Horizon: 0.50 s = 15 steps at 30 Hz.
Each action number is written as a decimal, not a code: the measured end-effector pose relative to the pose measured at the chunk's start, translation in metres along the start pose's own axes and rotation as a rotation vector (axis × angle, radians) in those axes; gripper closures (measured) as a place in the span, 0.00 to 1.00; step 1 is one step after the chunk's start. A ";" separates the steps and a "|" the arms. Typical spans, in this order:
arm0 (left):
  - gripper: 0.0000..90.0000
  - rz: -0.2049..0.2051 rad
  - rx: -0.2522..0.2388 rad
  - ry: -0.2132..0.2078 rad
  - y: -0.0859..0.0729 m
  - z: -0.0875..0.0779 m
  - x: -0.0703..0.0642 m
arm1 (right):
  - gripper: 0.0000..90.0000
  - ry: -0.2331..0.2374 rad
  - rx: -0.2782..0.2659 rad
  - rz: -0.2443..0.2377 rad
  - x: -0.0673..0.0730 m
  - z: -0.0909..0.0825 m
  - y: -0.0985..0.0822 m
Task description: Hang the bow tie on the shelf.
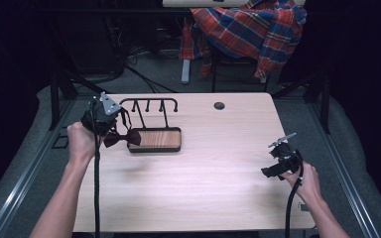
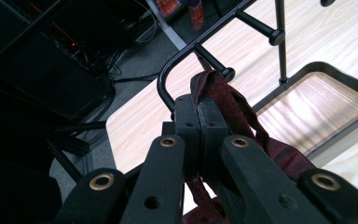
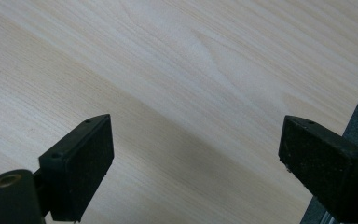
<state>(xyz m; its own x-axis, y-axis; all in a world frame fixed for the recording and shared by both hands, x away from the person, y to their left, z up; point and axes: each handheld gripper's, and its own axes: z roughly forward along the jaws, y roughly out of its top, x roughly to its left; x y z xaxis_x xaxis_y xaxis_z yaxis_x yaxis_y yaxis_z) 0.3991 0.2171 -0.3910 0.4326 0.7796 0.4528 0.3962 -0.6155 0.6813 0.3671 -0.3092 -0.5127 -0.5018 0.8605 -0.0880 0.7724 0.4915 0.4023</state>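
Maroon bow tie (image 1: 123, 137), high view: hangs from the left gripper (image 1: 110, 119) at the near-left corner of a black hook rack (image 1: 149, 105), just above the rack's wood-bottomed tray (image 1: 156, 140). Left gripper raised over the pale wooden table (image 1: 203, 178), held by the left hand (image 1: 82, 141). Right gripper (image 1: 273, 171) sits low near the table's right edge, well apart from the rack, in the right hand (image 1: 305, 181). Plaid cloth (image 1: 250, 29) over a chair beyond the table.

Left gripper view: jaws pressed together, pinching the tie's dark red strap (image 2: 214, 93); strap lies against the rack's endmost peg (image 2: 216, 67). Tray (image 2: 335, 77) to the right.

Right gripper view: jaws spread wide, nothing between them; bare table surface (image 3: 191, 84) beneath.
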 end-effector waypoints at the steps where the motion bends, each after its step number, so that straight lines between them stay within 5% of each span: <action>1: 0.99 -0.002 -0.002 0.002 0.000 0.001 0.000 | 0.11 0.000 0.000 0.000 0.000 0.000 0.000; 15: 0.99 -0.033 0.001 -0.014 0.000 0.015 0.009 | 0.11 -0.003 0.002 0.001 0.001 0.000 0.000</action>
<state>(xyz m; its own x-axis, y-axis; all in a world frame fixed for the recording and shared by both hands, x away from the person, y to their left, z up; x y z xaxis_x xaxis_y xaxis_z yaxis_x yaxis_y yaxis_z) 0.4152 0.2226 -0.3954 0.4306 0.7977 0.4222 0.4111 -0.5898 0.6950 0.3671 -0.3086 -0.5131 -0.4998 0.8614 -0.0903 0.7736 0.4908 0.4009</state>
